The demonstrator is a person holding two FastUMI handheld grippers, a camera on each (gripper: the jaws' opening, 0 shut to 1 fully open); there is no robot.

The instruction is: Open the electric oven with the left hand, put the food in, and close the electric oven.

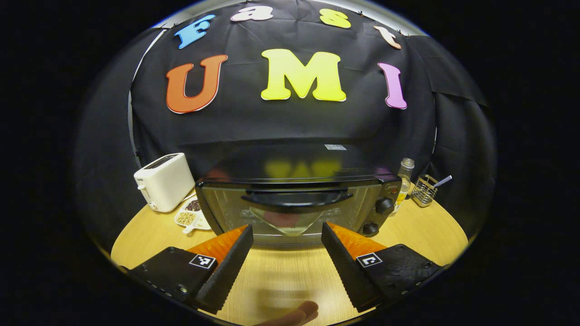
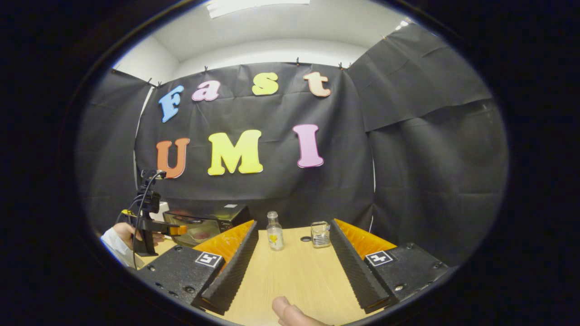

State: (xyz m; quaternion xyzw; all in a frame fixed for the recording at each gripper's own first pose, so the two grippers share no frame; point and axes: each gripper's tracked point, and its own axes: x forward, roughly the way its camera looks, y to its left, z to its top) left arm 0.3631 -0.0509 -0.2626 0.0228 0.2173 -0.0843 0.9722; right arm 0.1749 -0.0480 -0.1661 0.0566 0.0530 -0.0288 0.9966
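The oven (image 1: pixel 290 199) stands at the back edge of the tabletop (image 1: pixel 281 276), door shut, its handle (image 1: pixel 297 199) running across the top of the glass. The left gripper (image 1: pixel 286 231) faces the door squarely with its jaws spread wide and holding nothing; its fingertips sit below the handle and apart from it. Something reddish lies behind the glass, but I cannot tell what it is.

The right gripper (image 2: pixel 293 226) hangs above the right part of the tabletop, jaws likewise spread and empty, pointed at the bottle (image 2: pixel 274 236) and the wire holder (image 2: pixel 321 234) near the back edge. In the right gripper view the left gripper appears farther off, in a hand (image 2: pixel 129 233), close to the oven front.

Judgement: the step in hand is the approach to the door, or a withdrawal from it; the frames do not settle which. If opening, the next move calls for raising the left gripper to the handle, pinching it and drawing it down.

Count: one oven, one toaster (image 1: pixel 164 181), one divided dish (image 1: pixel 190 217) at the back left, one bottle, one wire holder, two oven knobs (image 1: pixel 384 206).
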